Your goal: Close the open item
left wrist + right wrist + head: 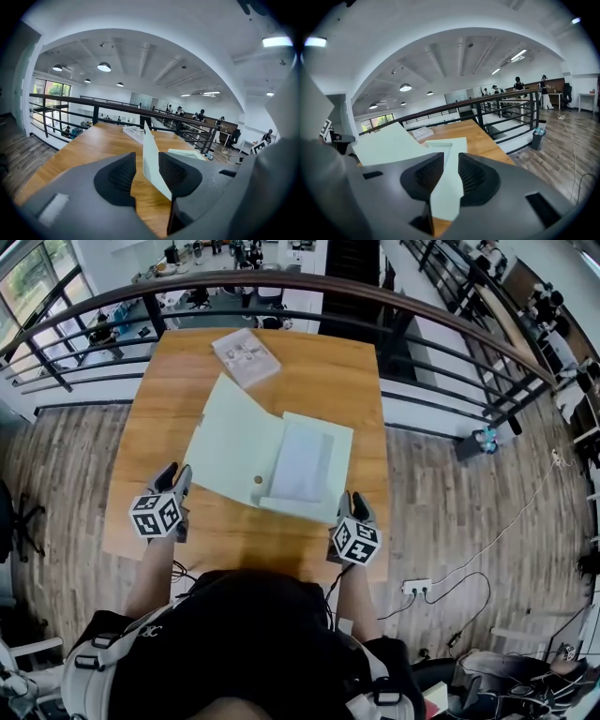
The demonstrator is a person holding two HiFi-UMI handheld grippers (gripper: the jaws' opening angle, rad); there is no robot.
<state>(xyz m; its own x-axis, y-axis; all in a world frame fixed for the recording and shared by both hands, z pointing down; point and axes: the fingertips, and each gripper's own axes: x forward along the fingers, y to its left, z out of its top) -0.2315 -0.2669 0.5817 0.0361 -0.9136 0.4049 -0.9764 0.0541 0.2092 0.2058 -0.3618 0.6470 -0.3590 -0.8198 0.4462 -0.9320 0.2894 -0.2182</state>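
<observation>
Here we stand at the near edge of a wooden table (319, 362), a gripper in each hand. The pale green folder (234, 451) lies open in the middle of the tabletop. Its right half lies flat with a white sheet (302, 465) on it, while its left cover is raised off the wood and slants up to the left.

Our left gripper (176, 474) is at the near left corner of that raised cover. In the left gripper view its jaws stand spread. The cover's edge rises upright between them, close against the right-hand pad (174, 171) and clear of the other, so nothing is pinched.

Our right gripper (354, 504) is at the folder's near right corner. In the right gripper view its jaws are also apart, by a narrower gap, and the corner of the flat half shows in that gap. The ribbed pads (429, 173) do not appear to press on it.

Toward the far end of the table lies a thin stack of printed papers (246, 357), and beyond it runs a dark curved railing (281, 282).
</observation>
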